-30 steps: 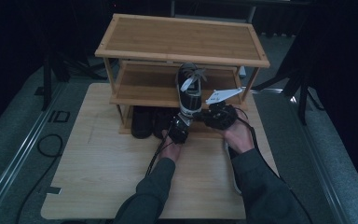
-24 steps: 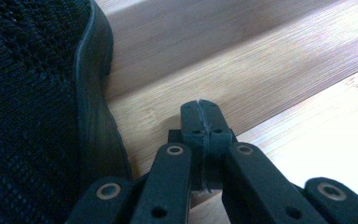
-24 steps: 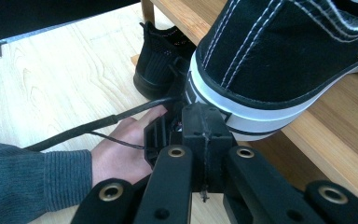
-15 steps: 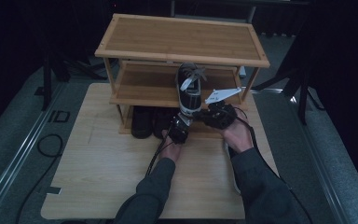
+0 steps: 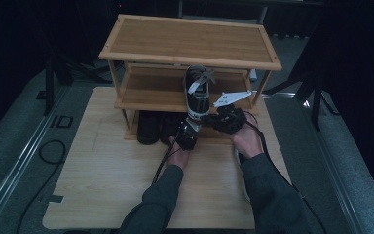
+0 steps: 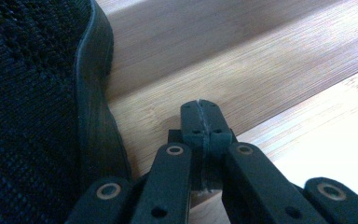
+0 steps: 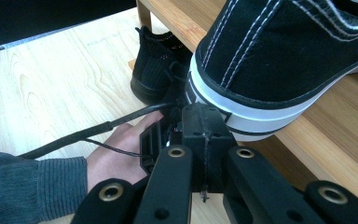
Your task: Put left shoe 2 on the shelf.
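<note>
A black canvas sneaker [image 5: 197, 92] with a white sole stands on the middle shelf of a bamboo shoe rack [image 5: 190, 41], its heel over the shelf's front edge. In the right gripper view the sneaker [image 7: 279, 60] is close above my right gripper [image 7: 203, 122], which is shut and empty, its tips right at the white heel sole. From above, the right gripper [image 5: 208, 118] is just right of the heel. My left gripper [image 5: 189, 130] is below the heel at the bottom shelf. It [image 6: 202, 116] is shut on nothing, beside a black mesh shoe [image 6: 32, 107].
Two black mesh shoes [image 5: 148, 127] sit on the rack's bottom tier. The rack stands at the far end of a light wooden table [image 5: 102, 180]. The top shelf is bare. Cables trail from both grippers toward the person; the left hand [image 7: 116, 154] lies near the right gripper.
</note>
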Demonstrator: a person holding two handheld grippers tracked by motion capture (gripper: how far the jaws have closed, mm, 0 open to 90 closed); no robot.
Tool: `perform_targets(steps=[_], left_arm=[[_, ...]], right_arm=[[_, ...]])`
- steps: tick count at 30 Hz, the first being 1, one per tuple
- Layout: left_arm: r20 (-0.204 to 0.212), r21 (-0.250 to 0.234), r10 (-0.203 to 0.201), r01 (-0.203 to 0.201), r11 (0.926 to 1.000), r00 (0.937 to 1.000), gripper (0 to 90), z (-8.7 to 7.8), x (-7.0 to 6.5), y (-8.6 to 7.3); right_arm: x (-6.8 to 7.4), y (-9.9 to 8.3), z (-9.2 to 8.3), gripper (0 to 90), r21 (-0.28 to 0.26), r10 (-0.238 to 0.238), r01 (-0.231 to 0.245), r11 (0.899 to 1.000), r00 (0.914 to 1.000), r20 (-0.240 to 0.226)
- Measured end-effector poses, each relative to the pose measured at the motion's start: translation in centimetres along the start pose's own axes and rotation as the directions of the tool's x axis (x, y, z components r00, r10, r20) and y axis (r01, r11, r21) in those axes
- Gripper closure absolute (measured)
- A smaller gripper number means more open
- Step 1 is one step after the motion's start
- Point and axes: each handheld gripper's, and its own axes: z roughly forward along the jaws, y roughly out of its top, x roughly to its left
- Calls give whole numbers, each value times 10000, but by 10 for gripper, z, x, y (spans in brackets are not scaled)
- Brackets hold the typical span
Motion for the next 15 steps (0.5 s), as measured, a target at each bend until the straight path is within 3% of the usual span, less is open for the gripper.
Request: perform_targets(steps=[9, 10, 15], left_arm=[[-35, 122, 148, -148, 9998, 9999, 900, -1, 0, 0], [-6, -32, -13, 13, 10000, 10000, 900, 0, -1, 0], [3, -16, -18, 18, 10000, 10000, 900, 0, -1, 0]], right_arm=[[-1, 1, 2, 900, -34, 16, -16, 10000, 10000, -2], [0, 2, 3, 900, -15, 9, -9, 10000, 10000, 6], [3, 8, 8, 900, 58, -264, 264, 9996, 9996, 53]])
